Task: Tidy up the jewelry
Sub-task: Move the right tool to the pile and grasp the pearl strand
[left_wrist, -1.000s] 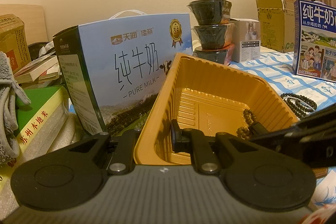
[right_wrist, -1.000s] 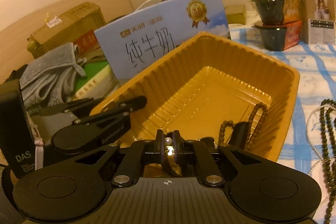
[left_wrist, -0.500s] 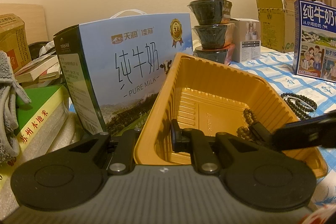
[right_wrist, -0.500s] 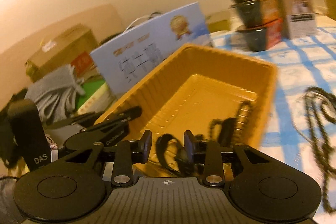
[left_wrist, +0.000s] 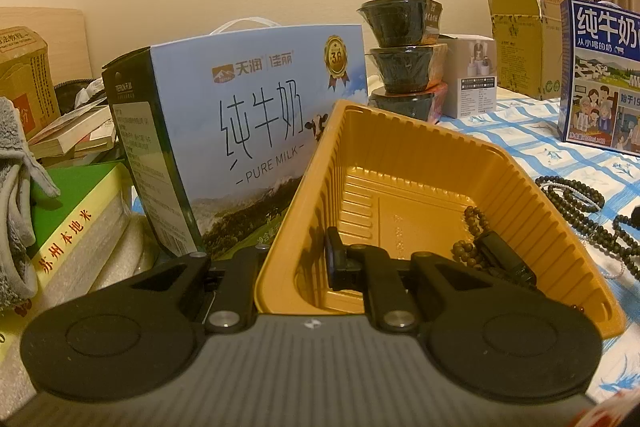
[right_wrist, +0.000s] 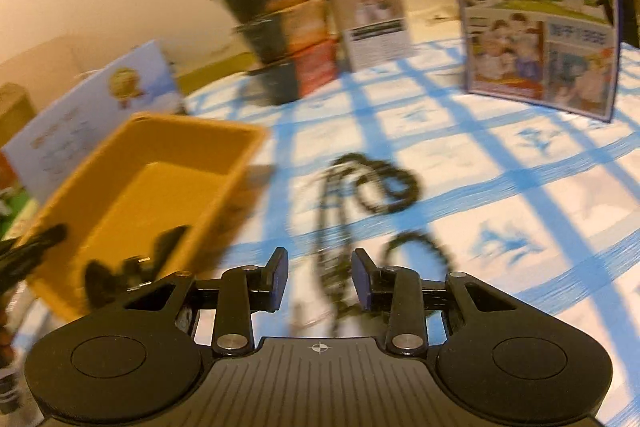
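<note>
L gripper (left_wrist: 294,263) pinches yellow tray (left_wrist: 520,187) wall; brown beads (left_wrist: 470,231) inside. R gripper (right_wrist: 320,277) fingers apart over dark beads (right_wrist: 376,187).

Your left gripper (left_wrist: 292,263) and right gripper (right_wrist: 320,277) look alike: matte black linkage arms, two round black discs each, a silver screw at each finger pivot, and a grey ribbed deck bearing a small white crosshair mark. Your right gripper's finger pads (right_wrist: 279,277) are dark blue.
</note>
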Motion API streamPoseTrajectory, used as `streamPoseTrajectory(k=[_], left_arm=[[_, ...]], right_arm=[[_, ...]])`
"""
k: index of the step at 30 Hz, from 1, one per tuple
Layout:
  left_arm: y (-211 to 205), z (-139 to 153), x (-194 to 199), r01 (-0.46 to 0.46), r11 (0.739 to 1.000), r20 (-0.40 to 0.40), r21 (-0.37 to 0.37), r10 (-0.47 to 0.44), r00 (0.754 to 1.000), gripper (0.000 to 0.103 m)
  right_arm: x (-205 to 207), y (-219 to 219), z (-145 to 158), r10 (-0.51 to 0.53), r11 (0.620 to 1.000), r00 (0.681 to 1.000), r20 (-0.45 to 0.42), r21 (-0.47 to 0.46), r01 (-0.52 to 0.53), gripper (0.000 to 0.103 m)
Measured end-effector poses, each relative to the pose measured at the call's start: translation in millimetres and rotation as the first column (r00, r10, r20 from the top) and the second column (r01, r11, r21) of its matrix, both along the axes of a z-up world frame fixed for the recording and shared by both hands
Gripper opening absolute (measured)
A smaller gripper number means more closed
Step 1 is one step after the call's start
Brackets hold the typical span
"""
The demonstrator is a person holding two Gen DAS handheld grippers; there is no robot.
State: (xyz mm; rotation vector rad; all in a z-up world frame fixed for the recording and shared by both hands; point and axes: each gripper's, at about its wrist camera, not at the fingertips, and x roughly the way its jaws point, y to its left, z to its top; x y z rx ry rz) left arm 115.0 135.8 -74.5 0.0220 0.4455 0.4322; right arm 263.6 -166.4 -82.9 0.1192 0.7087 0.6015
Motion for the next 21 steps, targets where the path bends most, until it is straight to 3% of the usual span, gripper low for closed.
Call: streamPoseTrajectory(k=[9, 21], left_arm=[[0, 0, 1, 0.000, 1.000, -0.004, 0.004, 0.000, 1.000, 0.013], [0, 0, 1, 0.000, 1.000, -0.004, 0.003, 0.000, 1.000, 0.013]], right_arm=[[46, 1, -13, -0.034, 0.999, 0.999, -0.015, -0.030, 0.033, 0.035], [65, 14, -21, -0.054, 0.998, 0.998, -0.030, -0.047, 0.052, 0.035]])
